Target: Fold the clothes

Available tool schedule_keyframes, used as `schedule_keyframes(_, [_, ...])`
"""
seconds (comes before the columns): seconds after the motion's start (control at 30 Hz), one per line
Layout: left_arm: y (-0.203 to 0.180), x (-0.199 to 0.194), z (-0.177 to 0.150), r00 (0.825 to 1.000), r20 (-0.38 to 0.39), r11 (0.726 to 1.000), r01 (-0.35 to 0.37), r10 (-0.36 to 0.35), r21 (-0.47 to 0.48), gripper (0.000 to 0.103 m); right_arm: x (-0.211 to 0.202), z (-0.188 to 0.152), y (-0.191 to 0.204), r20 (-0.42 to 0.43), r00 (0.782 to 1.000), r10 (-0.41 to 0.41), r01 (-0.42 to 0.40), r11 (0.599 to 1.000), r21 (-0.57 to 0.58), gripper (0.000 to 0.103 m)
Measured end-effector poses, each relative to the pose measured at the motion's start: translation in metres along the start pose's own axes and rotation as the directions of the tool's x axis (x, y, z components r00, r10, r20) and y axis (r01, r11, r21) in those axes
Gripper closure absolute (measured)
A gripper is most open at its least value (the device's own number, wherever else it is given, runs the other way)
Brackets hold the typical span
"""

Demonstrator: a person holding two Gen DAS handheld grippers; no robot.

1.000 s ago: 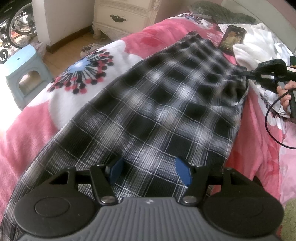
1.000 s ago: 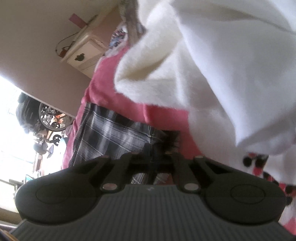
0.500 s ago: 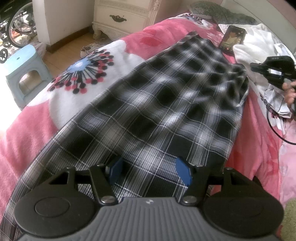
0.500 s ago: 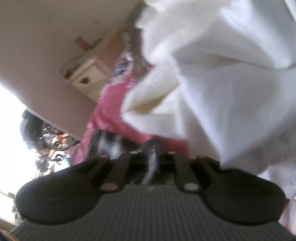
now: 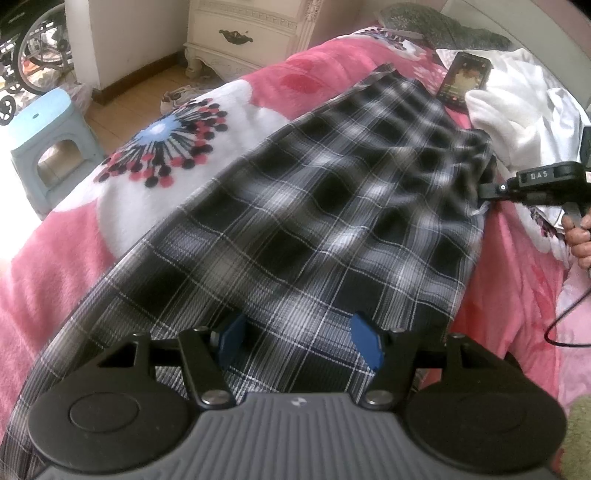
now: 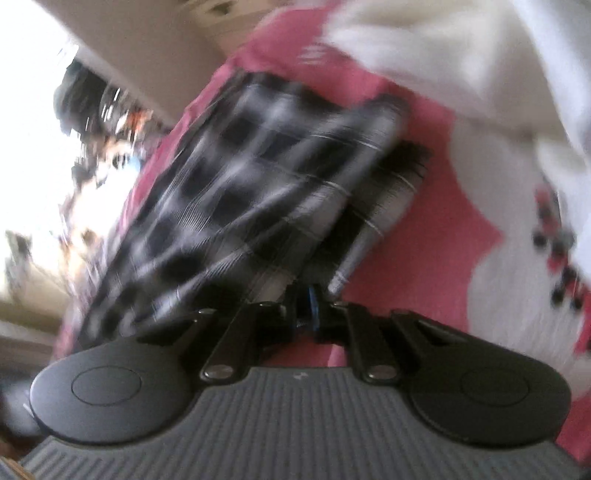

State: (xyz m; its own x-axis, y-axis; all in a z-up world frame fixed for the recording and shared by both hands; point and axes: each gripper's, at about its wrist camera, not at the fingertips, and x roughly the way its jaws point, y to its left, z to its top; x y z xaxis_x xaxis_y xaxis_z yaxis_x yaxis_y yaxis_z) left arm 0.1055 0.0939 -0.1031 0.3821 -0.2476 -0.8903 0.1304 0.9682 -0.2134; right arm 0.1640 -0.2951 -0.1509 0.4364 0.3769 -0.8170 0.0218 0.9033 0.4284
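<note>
A black and white plaid garment point(image 5: 314, 206) lies stretched along the pink flowered bedspread point(image 5: 55, 236). My left gripper point(image 5: 299, 343) is open, its blue pads point(image 5: 364, 345) standing apart over the garment's near end. My right gripper point(image 5: 484, 192) is at the garment's far right corner, held by a hand at the right edge. In the blurred right wrist view its jaws are shut on the plaid cloth point(image 6: 258, 177), pinched at the fingertips point(image 6: 306, 306).
A phone point(image 5: 465, 79) lies on the bed by a pile of white clothes point(image 5: 517, 107) at the far right. A light blue stool point(image 5: 48, 144) and a cream bedside cabinet point(image 5: 251, 33) stand on the floor to the left. A black cable point(image 5: 565, 317) hangs at the right.
My right gripper let go of the corner, pulled back toward the white clothes, then came back and shut on the plaid corner again. My left gripper has stayed open in place.
</note>
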Motion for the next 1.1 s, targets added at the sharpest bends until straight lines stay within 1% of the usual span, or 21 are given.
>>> schedule_keyframes(0.07, [0.001, 0.0, -0.001, 1.0, 0.001, 1.0, 0.001, -0.001, 0.002, 0.038, 0.002, -0.003, 0.021, -0.014, 1.0, -0.018, 0.016, 0.985, -0.172, 0.095])
schedule_keyframes(0.1, [0.001, -0.001, -0.001, 1.0, 0.001, 1.0, 0.001, -0.001, 0.002, 0.038, 0.005, -0.007, 0.033, -0.025, 0.999, -0.035, 0.026, 0.961, -0.274, 0.095])
schedule_keyframes(0.17, [0.001, -0.001, -0.001, 1.0, 0.0, 1.0, 0.003, -0.003, -0.002, 0.038, 0.008, -0.018, 0.053, -0.049, 0.998, -0.05, 0.023, 0.896, -0.442, 0.095])
schedule_keyframes(0.2, [0.001, -0.001, -0.001, 1.0, 0.0, 1.0, 0.003, -0.003, -0.003, 0.038, 0.008, -0.022, 0.061, -0.064, 0.997, -0.051, 0.011, 0.862, -0.507, 0.095])
schedule_keyframes(0.27, [0.0, 0.0, 0.0, 1.0, -0.001, 1.0, 0.0, 0.0, 0.0, 0.038, 0.008, -0.03, 0.073, -0.109, 0.993, -0.036, -0.034, 0.814, -0.58, 0.095])
schedule_keyframes(0.33, [0.0, 0.0, 0.0, 1.0, 0.0, 1.0, -0.001, 0.001, 0.001, 0.038, 0.006, -0.031, 0.077, -0.175, 0.985, -0.003, -0.104, 0.795, -0.598, 0.095])
schedule_keyframes(0.4, [0.0, 0.0, -0.001, 1.0, 0.0, 1.0, 0.0, 0.0, 0.002, 0.038, 0.007, -0.032, 0.081, -0.233, 0.973, 0.004, -0.15, 0.776, -0.612, 0.095])
schedule_keyframes(0.47, [0.001, 0.0, -0.001, 1.0, 0.001, 1.0, 0.001, -0.001, 0.002, 0.038, 0.009, -0.033, 0.083, -0.246, 0.969, -0.019, -0.146, 0.76, -0.634, 0.095])
schedule_keyframes(0.6, [0.001, 0.0, -0.002, 1.0, 0.001, 1.0, 0.001, -0.001, 0.006, 0.038, 0.006, -0.032, 0.088, -0.273, 0.962, 0.03, -0.196, 0.77, -0.608, 0.093])
schedule_keyframes(0.7, [0.0, 0.0, -0.002, 1.0, 0.0, 1.0, -0.002, 0.002, 0.012, 0.037, 0.015, -0.03, 0.089, -0.283, 0.959, 0.034, -0.204, 0.774, -0.599, 0.093])
schedule_keyframes(0.77, [0.0, -0.001, -0.002, 1.0, 0.001, 1.0, -0.001, 0.001, 0.013, 0.037, 0.014, -0.029, 0.089, -0.328, 0.941, 0.084, -0.272, 0.767, -0.582, 0.093])
schedule_keyframes(0.83, [0.0, -0.001, -0.003, 1.0, 0.002, 1.0, -0.001, 0.001, 0.015, 0.037, 0.014, -0.03, 0.09, -0.39, 0.912, 0.13, -0.347, 0.753, -0.56, 0.092])
schedule_keyframes(0.9, [0.0, -0.001, -0.003, 1.0, 0.001, 1.0, -0.003, 0.003, 0.017, 0.037, 0.017, -0.031, 0.091, -0.372, 0.92, 0.126, -0.33, 0.762, -0.557, 0.094])
schedule_keyframes(0.97, [-0.001, -0.001, -0.003, 1.0, 0.001, 1.0, -0.005, 0.005, 0.021, 0.037, 0.021, -0.026, 0.09, -0.341, 0.927, 0.155, -0.324, 0.789, -0.522, 0.093])
schedule_keyframes(1.0, [-0.001, -0.001, -0.003, 1.0, 0.001, 1.0, -0.005, 0.005, 0.022, 0.037, 0.024, -0.025, 0.092, -0.338, 0.924, 0.179, -0.337, 0.799, -0.498, 0.092])
schedule_keyframes(1.03, [-0.001, -0.002, -0.004, 1.0, 0.002, 1.0, -0.004, 0.004, 0.023, 0.037, 0.026, -0.026, 0.093, -0.367, 0.906, 0.213, -0.379, 0.794, -0.475, 0.092])
schedule_keyframes(1.07, [0.0, -0.002, -0.004, 1.0, 0.002, 1.0, -0.003, 0.003, 0.022, 0.037, 0.029, -0.029, 0.098, -0.429, 0.872, 0.237, -0.439, 0.767, -0.468, 0.093])
schedule_keyframes(1.1, [0.0, -0.002, -0.004, 1.0, 0.002, 1.0, -0.002, 0.002, 0.021, 0.037, 0.032, -0.032, 0.102, -0.477, 0.842, 0.252, -0.485, 0.741, -0.465, 0.093])
